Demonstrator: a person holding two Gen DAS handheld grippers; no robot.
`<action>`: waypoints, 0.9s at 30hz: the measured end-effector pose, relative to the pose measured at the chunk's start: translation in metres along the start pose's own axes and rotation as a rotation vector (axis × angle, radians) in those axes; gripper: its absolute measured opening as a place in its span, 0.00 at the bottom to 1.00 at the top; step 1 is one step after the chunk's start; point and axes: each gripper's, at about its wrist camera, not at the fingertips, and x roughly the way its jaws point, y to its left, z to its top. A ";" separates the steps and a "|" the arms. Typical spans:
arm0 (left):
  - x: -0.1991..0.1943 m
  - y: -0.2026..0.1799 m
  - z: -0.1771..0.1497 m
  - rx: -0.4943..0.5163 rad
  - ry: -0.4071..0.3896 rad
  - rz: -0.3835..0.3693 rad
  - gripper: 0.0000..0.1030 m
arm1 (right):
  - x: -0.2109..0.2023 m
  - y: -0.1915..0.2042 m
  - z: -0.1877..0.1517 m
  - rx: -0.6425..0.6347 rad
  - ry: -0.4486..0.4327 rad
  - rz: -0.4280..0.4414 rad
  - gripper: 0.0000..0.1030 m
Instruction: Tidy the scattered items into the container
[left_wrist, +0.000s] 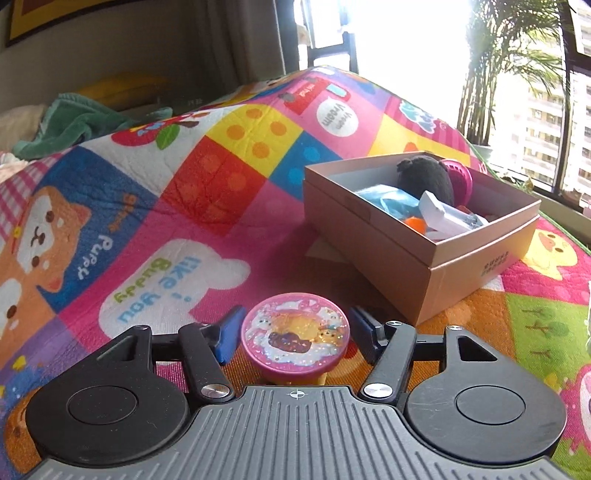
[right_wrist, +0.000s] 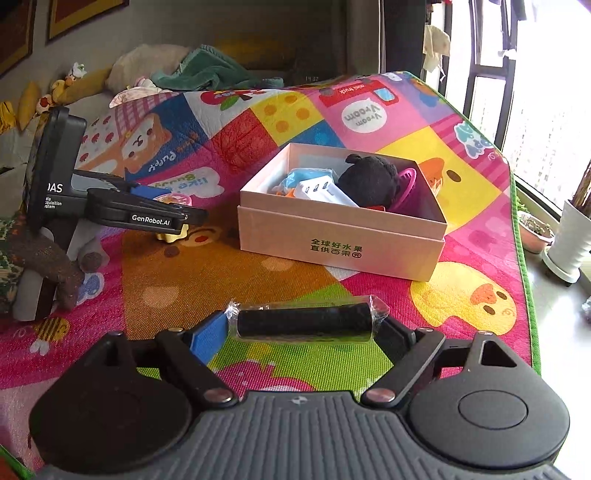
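Grippers both straddle loose items beside the half-full pink cardboard box (right_wrist: 332, 236). Left gripper (left_wrist: 295, 334) sits spread around a round pink glittery toy (left_wrist: 294, 338), not squeezing. Right gripper (right_wrist: 303, 325) seems pinched endwise on a black plastic-wrapped cylinder (right_wrist: 303, 322), probably for lifting boxward.

- Right gripper (right_wrist: 303, 325): bottom centre of the frame, fingers closed on the two ends of a black roll (right_wrist: 303, 322) in clear wrap.
- Cardboard box (right_wrist: 332, 236): centre of the frame, open, resting on the play mat (right_wrist: 221, 280).
- Box contents: black plush toy (right_wrist: 369, 181), white charger (right_wrist: 321, 190), pink basket (right_wrist: 406, 181), blue packet (right_wrist: 301, 175).
- Left gripper (right_wrist: 184, 218): left of the frame, over a yellow-based toy (right_wrist: 171, 234); finger spacing unclear.
- White plant pot (right_wrist: 570, 240): right edge.
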 end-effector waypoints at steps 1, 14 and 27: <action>-0.001 -0.001 -0.001 0.010 0.005 0.002 0.64 | -0.003 -0.001 0.000 0.002 -0.002 -0.003 0.83; -0.064 -0.069 0.068 0.122 -0.130 -0.237 0.60 | -0.055 -0.013 -0.005 -0.013 -0.102 -0.036 0.83; 0.052 -0.119 0.136 0.016 0.010 -0.338 0.83 | -0.044 -0.037 -0.004 0.008 -0.129 -0.003 0.83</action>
